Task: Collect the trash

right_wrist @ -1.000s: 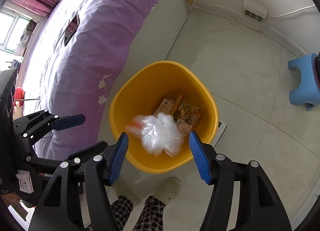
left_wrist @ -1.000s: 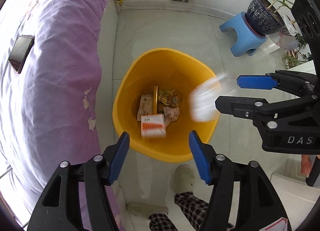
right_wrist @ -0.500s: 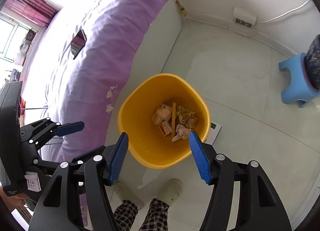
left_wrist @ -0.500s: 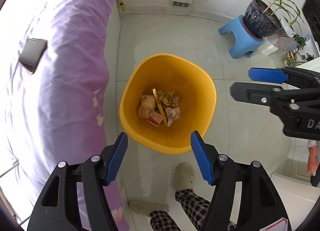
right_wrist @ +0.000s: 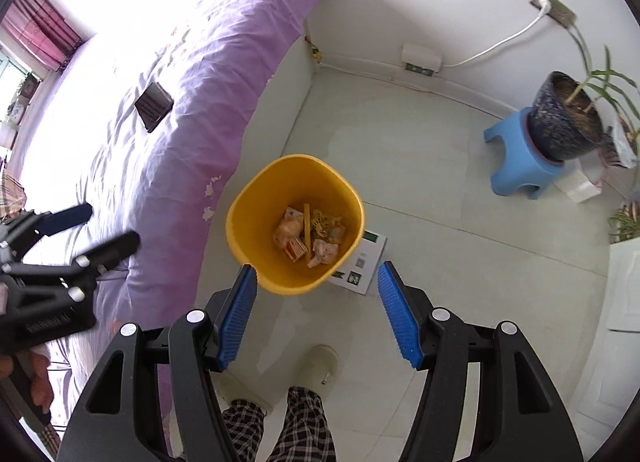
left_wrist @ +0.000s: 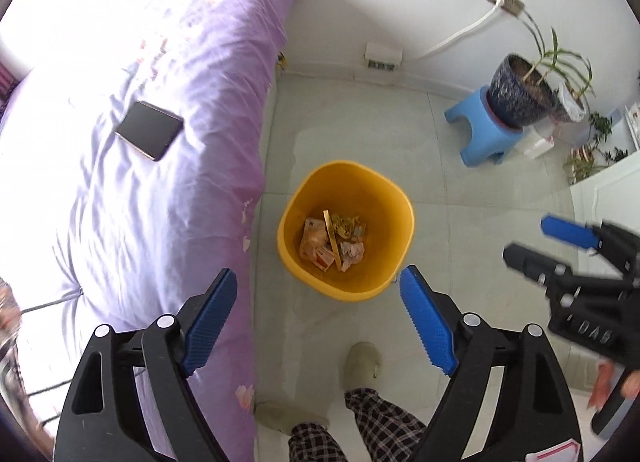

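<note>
A yellow trash bin [left_wrist: 384,202] stands on the tiled floor beside the bed; it also shows in the right wrist view [right_wrist: 256,206]. Wrappers and a small box [left_wrist: 332,238] lie at its bottom. My left gripper [left_wrist: 318,318] is open and empty, high above the bin's near side. My right gripper [right_wrist: 316,314] is open and empty, also high above the bin. The right gripper appears at the right edge of the left wrist view [left_wrist: 560,246], and the left gripper at the left edge of the right wrist view [right_wrist: 76,230].
A bed with a purple cover [left_wrist: 160,142] fills the left, with a black phone [left_wrist: 149,130] on it. A blue stool [left_wrist: 488,134] carries a potted plant [left_wrist: 520,90] at the right. A leaflet [right_wrist: 360,266] lies under the bin's edge. The person's slippers and legs [left_wrist: 360,414] are below.
A white plastic bag and a small box fell from the grippers into the bin. Both grippers have since risen well above the bin, staying open.
</note>
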Tool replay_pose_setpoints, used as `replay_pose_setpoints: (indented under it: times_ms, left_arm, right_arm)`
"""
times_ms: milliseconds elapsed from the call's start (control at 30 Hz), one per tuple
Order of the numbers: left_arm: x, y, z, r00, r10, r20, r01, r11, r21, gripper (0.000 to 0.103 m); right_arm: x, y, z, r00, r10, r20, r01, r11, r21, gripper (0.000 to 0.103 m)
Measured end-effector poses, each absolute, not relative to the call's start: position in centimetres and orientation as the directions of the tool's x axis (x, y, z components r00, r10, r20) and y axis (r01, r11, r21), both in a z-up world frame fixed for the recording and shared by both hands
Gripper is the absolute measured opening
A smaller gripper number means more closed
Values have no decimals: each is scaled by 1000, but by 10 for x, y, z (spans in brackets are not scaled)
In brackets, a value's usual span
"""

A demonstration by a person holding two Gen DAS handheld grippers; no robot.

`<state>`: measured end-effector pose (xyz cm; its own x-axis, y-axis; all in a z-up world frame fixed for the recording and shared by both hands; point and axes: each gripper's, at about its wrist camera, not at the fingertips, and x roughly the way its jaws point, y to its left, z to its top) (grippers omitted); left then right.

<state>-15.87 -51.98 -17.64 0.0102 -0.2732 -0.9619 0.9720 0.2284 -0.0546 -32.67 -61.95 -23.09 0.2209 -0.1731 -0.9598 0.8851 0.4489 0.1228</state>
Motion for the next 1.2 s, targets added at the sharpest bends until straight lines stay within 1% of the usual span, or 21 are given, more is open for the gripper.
replay_pose_setpoints:
  times_ms: [167, 333, 633, 1200]
  left_arm:
    - [-159, -509, -151, 29, -312, -950, 964, 261, -56, 88]
    - [-159, -504, -136, 49, -333, -942, 954, 296, -55, 93]
    - [-162, -498, -120, 59, -348, -936, 951, 305, -54, 93]
    - [-164, -493, -106, 80, -366, -927, 952, 305, -38, 93]
  right_arm:
    - [-332, -600, -212, 209, -204, -956, 890, 444, 100, 64]
    - [-334, -588, -201, 214, -214, -953, 892, 440, 102, 64]
    - [-335, -577, -194, 232, -205, -951, 885, 451, 119, 64]
    - [-330, -573, -180, 251, -222, -942, 871, 476, 120, 65]
